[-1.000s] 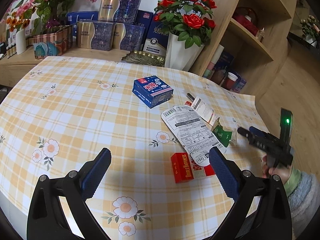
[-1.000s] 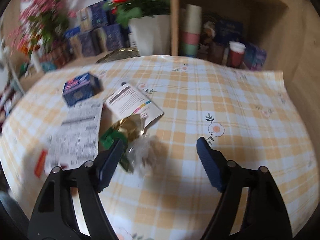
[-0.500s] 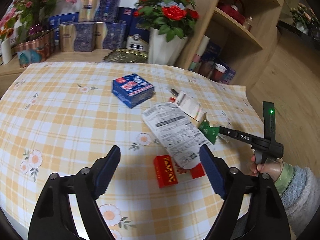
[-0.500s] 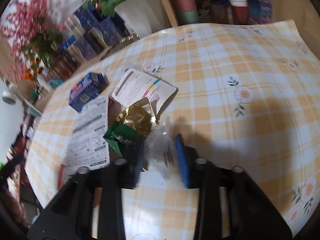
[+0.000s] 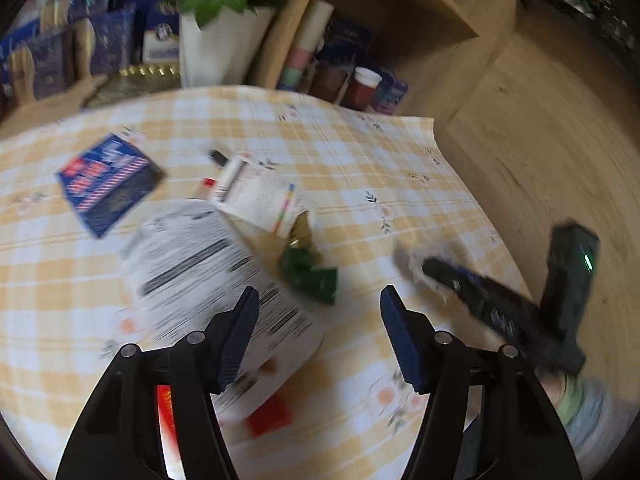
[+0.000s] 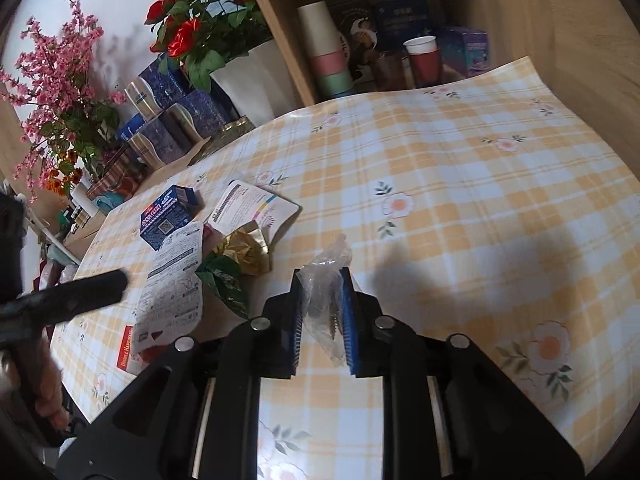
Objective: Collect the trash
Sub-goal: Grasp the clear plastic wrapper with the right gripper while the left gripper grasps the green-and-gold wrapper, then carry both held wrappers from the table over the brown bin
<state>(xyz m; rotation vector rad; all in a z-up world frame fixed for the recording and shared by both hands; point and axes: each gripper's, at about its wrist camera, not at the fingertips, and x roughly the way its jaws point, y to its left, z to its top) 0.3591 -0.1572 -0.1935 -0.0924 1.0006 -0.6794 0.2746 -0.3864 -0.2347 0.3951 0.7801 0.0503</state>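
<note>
On the yellow checked tablecloth (image 6: 460,184) lies a pile of trash: a blue box (image 5: 108,184), a white printed sheet (image 5: 208,268), a white card (image 5: 256,196), a gold wrapper (image 6: 244,248), a green wrapper (image 5: 312,276) and a red pack (image 5: 268,420). My right gripper (image 6: 323,280) is closing, and its pads press on a crumpled clear plastic wrapper (image 6: 326,268), right of the pile. My left gripper (image 5: 320,306) is closing too, with nothing between its fingers. It hangs just short of the green wrapper, over the sheet's near edge. The left wrist view is blurred.
A white pot of red roses (image 6: 248,72) and blue-and-gold boxes (image 6: 176,120) stand behind the table. A wooden shelf (image 6: 400,12) at the back right holds paper cups (image 6: 328,56). The cloth's edge (image 5: 436,148) runs along the right.
The right gripper closed on the clear plastic wrapper and drew it to the right, away from the pile. The left gripper swung right toward the green wrapper, and its jaws narrowed.
</note>
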